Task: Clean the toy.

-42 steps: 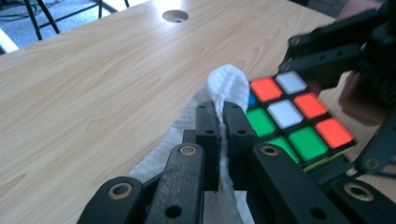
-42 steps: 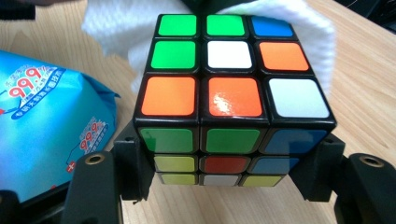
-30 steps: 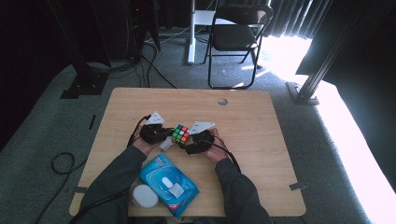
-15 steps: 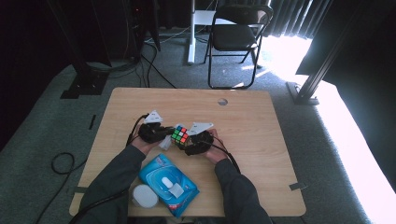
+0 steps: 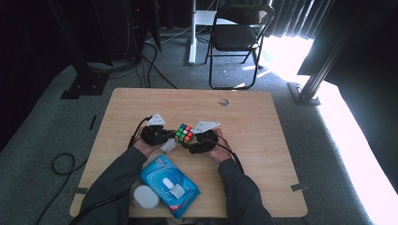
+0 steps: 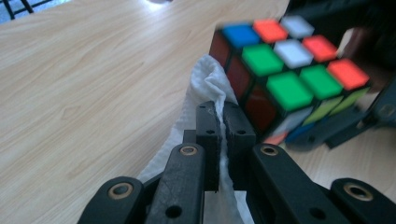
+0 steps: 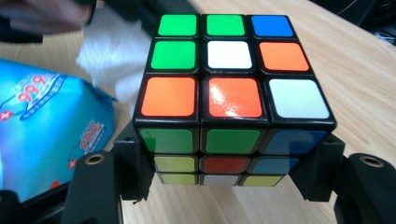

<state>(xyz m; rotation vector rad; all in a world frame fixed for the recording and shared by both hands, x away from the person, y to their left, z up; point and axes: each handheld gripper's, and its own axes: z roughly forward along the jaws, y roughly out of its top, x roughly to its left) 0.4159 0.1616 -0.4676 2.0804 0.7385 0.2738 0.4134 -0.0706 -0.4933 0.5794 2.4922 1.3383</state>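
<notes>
A scrambled puzzle cube [image 5: 184, 133] [image 7: 229, 88] is clamped between the jaws of my right gripper [image 5: 197, 140] [image 7: 229, 172], just above the wooden table [image 5: 263, 140]. My left gripper [image 5: 162, 137] [image 6: 222, 122] is shut on a white wipe [image 6: 205, 88] [image 5: 168, 146]. The wipe is pressed against the cube's [image 6: 285, 74] side that faces the left gripper. In the right gripper view the wipe [image 7: 114, 51] shows behind the cube at the upper left.
A blue pack of wet wipes [image 5: 169, 183] [image 7: 46, 126] lies near the table's front edge, between the person's forearms. A white round lid [image 5: 144, 197] sits left of it. The table has a cable hole [image 5: 224, 101] at the back. A folding chair [image 5: 237, 35] stands beyond.
Both hands stay close together at mid-table. The left gripper with the wipe has shifted slightly against the cube; the cube stays held by the right gripper.
</notes>
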